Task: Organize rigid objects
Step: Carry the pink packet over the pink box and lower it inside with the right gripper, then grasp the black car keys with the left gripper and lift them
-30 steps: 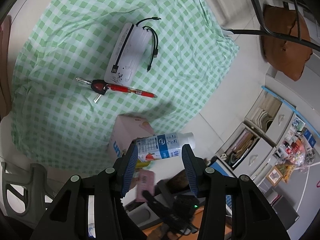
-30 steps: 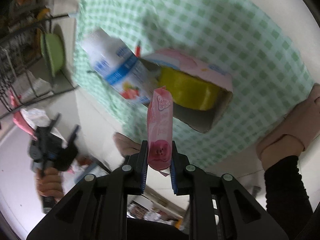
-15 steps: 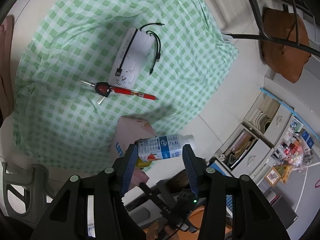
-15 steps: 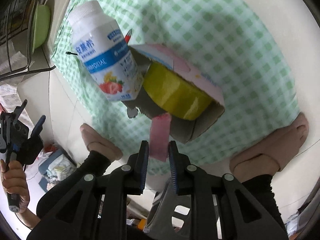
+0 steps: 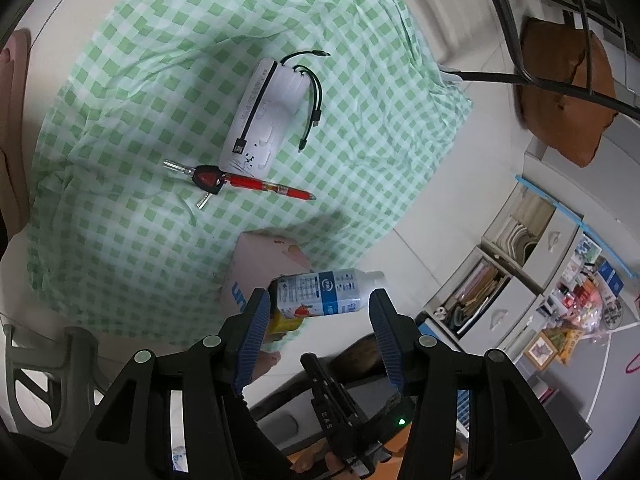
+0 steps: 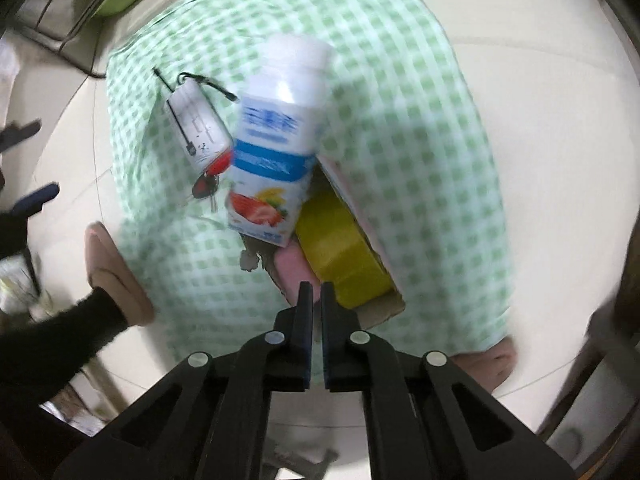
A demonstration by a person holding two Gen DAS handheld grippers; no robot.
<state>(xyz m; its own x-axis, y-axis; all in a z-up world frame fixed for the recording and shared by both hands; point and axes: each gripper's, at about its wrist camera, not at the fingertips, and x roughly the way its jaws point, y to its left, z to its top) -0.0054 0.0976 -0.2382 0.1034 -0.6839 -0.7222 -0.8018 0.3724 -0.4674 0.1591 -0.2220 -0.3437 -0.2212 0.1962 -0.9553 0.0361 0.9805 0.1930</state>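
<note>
A pink cardboard box (image 5: 262, 266) stands on the green checked cloth (image 5: 160, 80). A white and blue yogurt bottle (image 5: 324, 294) sticks out of it, beside a yellow roll (image 6: 340, 248) and a pink packet (image 6: 292, 268) inside the box (image 6: 360, 216). My left gripper (image 5: 318, 334) is open and empty just above the bottle. My right gripper (image 6: 316, 312) has its fingers nearly closed and empty, just above the box's near edge. The bottle (image 6: 276, 148) fills the middle of the right wrist view.
On the cloth lie a white power bank with black cables (image 5: 264, 112), a red pen (image 5: 268, 188) and a black and red key (image 5: 204, 180). A person's slippered feet (image 6: 116, 276) stand at the cloth's edge. Drawers (image 5: 520, 280) stand at the right.
The pink packet left my right gripper and now lies in the box. My right gripper's fingers closed further and it turned. My left gripper stayed open and rose slightly.
</note>
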